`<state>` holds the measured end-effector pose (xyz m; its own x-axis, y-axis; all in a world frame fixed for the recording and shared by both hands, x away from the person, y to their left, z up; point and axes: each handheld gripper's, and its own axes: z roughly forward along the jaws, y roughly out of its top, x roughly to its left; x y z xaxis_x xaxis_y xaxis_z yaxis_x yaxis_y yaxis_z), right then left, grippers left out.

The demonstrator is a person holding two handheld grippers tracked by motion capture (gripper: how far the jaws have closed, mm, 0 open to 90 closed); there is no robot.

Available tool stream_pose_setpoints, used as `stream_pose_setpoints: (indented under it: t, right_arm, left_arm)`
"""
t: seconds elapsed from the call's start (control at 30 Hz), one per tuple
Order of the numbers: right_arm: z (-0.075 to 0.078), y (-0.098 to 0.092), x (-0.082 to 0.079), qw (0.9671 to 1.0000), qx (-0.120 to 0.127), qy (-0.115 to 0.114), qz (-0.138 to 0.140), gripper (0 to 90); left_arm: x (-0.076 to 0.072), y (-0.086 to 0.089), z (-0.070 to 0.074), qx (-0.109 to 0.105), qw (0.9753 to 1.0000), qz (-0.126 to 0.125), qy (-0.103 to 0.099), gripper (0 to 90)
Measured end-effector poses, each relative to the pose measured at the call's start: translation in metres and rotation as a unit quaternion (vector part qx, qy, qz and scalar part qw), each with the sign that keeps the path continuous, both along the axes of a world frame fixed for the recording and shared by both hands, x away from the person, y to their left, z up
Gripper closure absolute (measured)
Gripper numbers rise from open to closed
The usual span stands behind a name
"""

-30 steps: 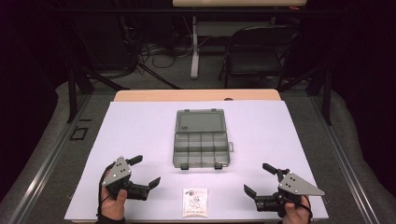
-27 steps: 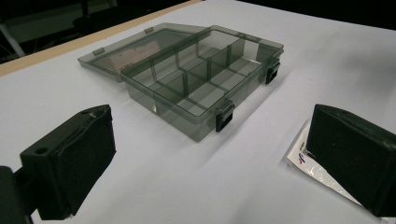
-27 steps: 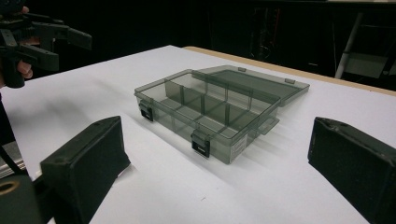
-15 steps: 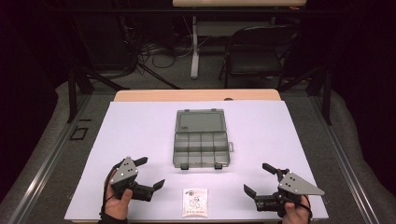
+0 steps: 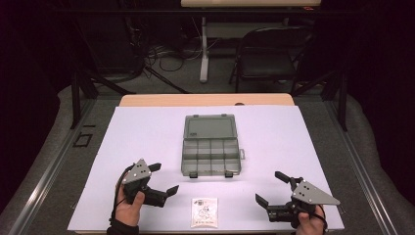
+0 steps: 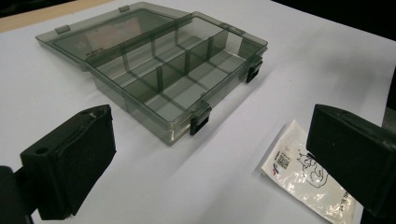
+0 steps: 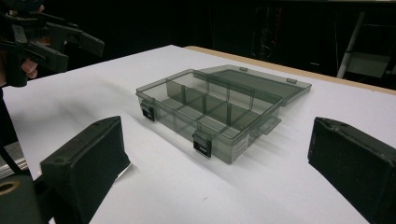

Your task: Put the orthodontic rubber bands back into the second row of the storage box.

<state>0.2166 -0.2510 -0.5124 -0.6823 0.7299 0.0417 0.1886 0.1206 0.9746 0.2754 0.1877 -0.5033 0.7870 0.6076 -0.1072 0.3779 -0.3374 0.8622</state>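
Risk of a failed pinch on the flat packet (image 5: 204, 212) lying on the white sheet (image 5: 147, 132) between left gripper (image 5: 163, 179) and right gripper (image 5: 271, 187), both spread wide, near the open compartment box (image 5: 211, 152): jaws skidding over film.

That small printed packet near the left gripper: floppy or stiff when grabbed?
The packet looks like thin glossy film lying flat on the table, so probably floppy, light and slippery. With no raised edge visible, pinching it may take sliding first.
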Motion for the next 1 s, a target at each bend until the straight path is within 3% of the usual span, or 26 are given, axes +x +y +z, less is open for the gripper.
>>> stream_pose_setpoints:
  t: [0.2, 0.4, 0.67, 0.83, 1.0]
  right_arm:
    - [0.000, 0.000, 0.000, 1.0000, 0.000, 0.001, 0.000, 3.3]
    - [0.000, 0.000, 0.000, 1.0000, 0.001, 0.001, 0.000, 3.3]
    - [0.000, 0.000, 0.000, 1.0000, 0.001, 0.001, 0.001, 3.4]
    - [0.000, 0.000, 0.000, 1.0000, 0.002, 0.001, 0.001, 3.4]
    - [0.000, 0.001, 0.000, 1.0000, 0.002, 0.001, 0.001, 3.4]
  left_arm:
    - [0.005, -0.010, 0.000, 0.005, 0.9997, -0.006, 0.023, 1.5]
    - [0.009, -0.021, 0.001, 0.008, 0.9993, -0.019, 0.030, 1.5]
    - [0.015, -0.038, -0.001, 0.025, 0.9977, -0.037, 0.052, 1.4]
    - [0.017, -0.047, -0.003, 0.034, 0.9970, -0.042, 0.056, 1.4]
    - [0.020, -0.055, -0.007, 0.044, 0.9949, -0.049, 0.076, 1.3]
